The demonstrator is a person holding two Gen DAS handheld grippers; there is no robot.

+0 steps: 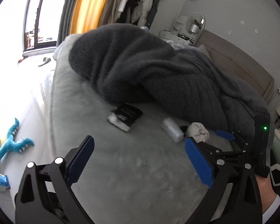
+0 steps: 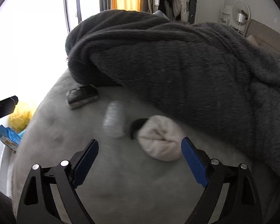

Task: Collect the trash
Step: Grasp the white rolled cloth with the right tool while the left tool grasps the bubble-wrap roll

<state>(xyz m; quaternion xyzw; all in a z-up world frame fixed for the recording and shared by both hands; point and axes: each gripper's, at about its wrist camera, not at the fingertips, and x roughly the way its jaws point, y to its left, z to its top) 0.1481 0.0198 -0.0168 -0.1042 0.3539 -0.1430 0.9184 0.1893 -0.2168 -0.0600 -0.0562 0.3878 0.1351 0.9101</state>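
While the right gripper (image 2: 140, 160) hung wide open and empty just short of the cream sock ball (image 2: 161, 140), the clear plastic wad (image 2: 114, 119) lay beside it on the bed (image 2: 130, 196). Left gripper (image 1: 140, 160) was also spread, holding nothing. I'd probably skip the sock and pinch the plastic squarely.

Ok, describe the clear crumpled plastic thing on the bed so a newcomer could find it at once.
Start at the big dark grey blanket heaped on the pale bed. Three small things lie on the sheet along its near edge. The crumpled plastic wrap is the middle one, translucent and whitish, between the black packet and the cream rolled cloth.
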